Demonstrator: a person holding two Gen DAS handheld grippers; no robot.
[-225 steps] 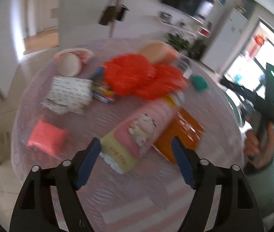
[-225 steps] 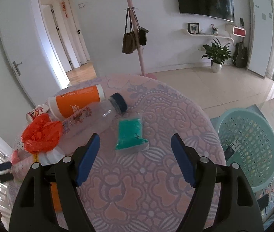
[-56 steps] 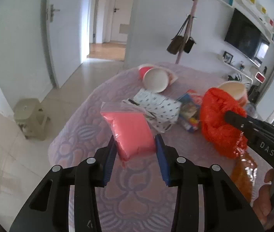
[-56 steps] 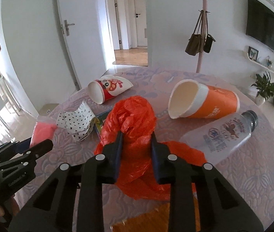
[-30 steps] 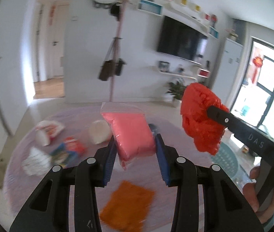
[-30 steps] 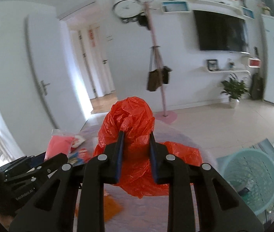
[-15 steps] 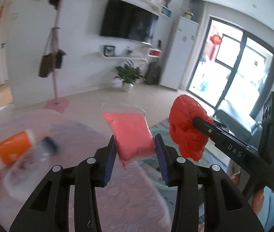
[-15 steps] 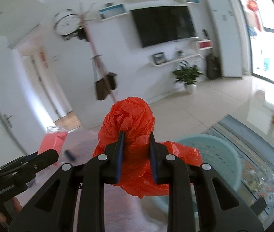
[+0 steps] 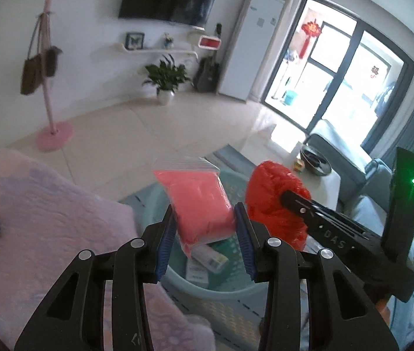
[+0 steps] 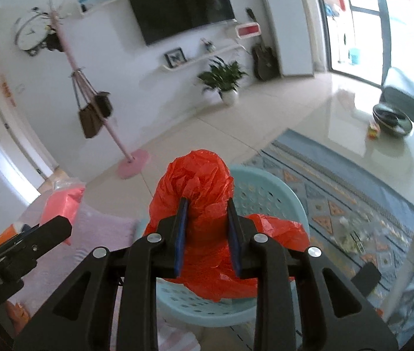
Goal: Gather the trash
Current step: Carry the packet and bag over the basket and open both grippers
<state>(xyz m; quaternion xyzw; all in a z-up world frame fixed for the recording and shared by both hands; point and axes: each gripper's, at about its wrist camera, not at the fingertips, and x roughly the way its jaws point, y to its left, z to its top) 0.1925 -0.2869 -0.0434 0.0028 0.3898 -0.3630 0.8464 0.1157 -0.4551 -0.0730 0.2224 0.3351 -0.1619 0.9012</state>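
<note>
**Both loads are hanging over the basket, and the right one is starting to let go**

The relation that is deciding the coming move is vertical: the pale green basket [image 10: 274, 187] is lying below and just ahead of both tools, its open mouth facing up, beside the edge of the table [image 9: 60, 219] with the pink patterned cloth. The right gripper [image 10: 207, 225] is sitting squarely over that mouth, so it is reading as the nearer of the two; the left gripper [image 9: 204, 234] is reaching in from the table side, with the basket's near rim showing under its fingers and some flat packaging already lying inside.

The right gripper's jaws are opening, though the crumpled red plastic bag [image 10: 198, 181] is still filling the gap between them and bulging above and below the pads (no daylight is showing at either pad yet). The left gripper is clamping the pink filled pouch [image 9: 198, 201] across its lower part, and the pouch's long axis is running up and away from the fingers, its clear sealed top leaning to the upper left.

Both hands are pointing their tools steeply downward, side by side, the red bag hanging just right of the pouch in the left wrist view. A plain release is probably all that remains.
</note>
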